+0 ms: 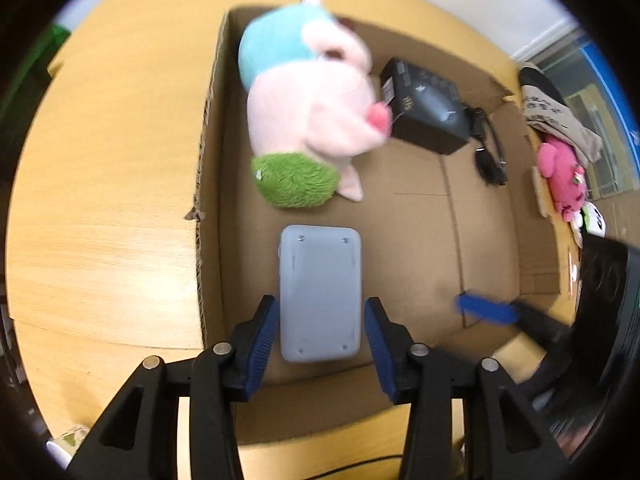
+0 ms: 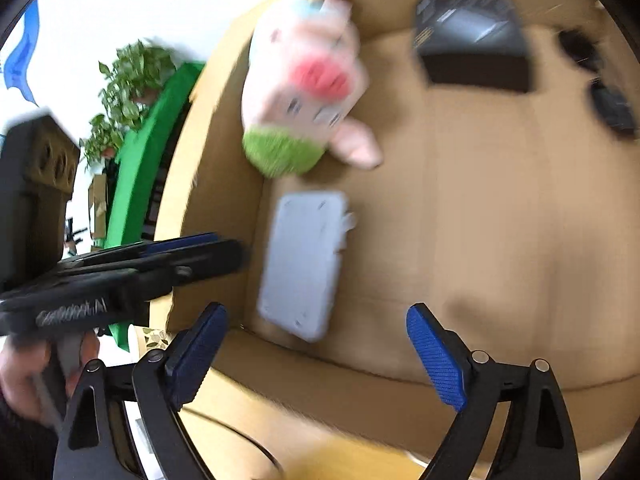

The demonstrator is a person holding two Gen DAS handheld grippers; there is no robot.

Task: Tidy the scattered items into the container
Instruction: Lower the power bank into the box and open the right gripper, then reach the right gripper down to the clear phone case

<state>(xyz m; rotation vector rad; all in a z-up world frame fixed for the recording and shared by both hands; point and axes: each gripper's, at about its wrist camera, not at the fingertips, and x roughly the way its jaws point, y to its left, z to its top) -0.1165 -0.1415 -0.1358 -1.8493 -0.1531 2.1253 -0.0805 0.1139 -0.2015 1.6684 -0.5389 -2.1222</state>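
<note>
Step in hand: release — the grey slab lies flat on the floor of the cardboard box, just below the plush pig.
Left gripper: jaws parted either side of the slab, pads seemingly clear of it, nothing held.
Right gripper: spread wide over the box, empty.
Still outside: a pink plush beyond the far wall.
Next move: withdrawal upward is called for — then a reach for the pink plush.

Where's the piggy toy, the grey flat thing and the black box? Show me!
Plush pig (image 1: 304, 112), left wrist view, on its pink belly.
Grey flat device (image 1: 320, 292), left wrist view, on the middle of its flat back.
Black box (image 2: 472, 36), right wrist view, on its top face.
</note>
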